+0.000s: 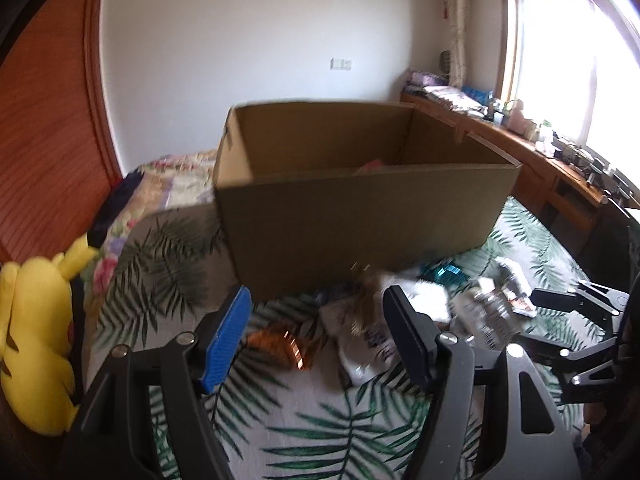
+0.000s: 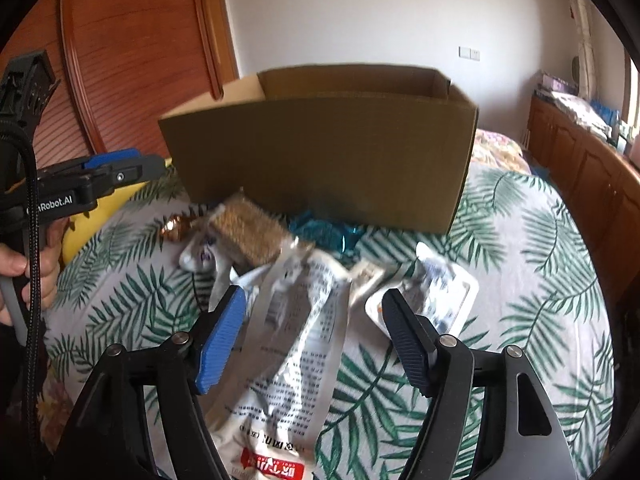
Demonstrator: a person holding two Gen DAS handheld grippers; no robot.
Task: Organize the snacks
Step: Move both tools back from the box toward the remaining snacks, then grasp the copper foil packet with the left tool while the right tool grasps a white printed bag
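On bedspread (image 2: 520, 240), crinkled silver snack pouch (image 2: 296, 320), printed text

A plain white wall (image 1: 256, 40) closes the far side of the room, with a small switch plate (image 1: 341, 64) on it. To the left stands a reddish wooden slatted door (image 2: 132, 40). A bright window (image 1: 576, 60) with a wooden frame floods the right side with daylight, a pale curtain (image 1: 454, 20) hanging beside it. Beneath the window runs a long wooden cabinet (image 1: 560, 176), its top crowded with small items too blurred to identify. The bed wears a palm-leaf sheet (image 2: 532, 264), with what looks like a floral quilt (image 1: 176, 180) at its far edge.
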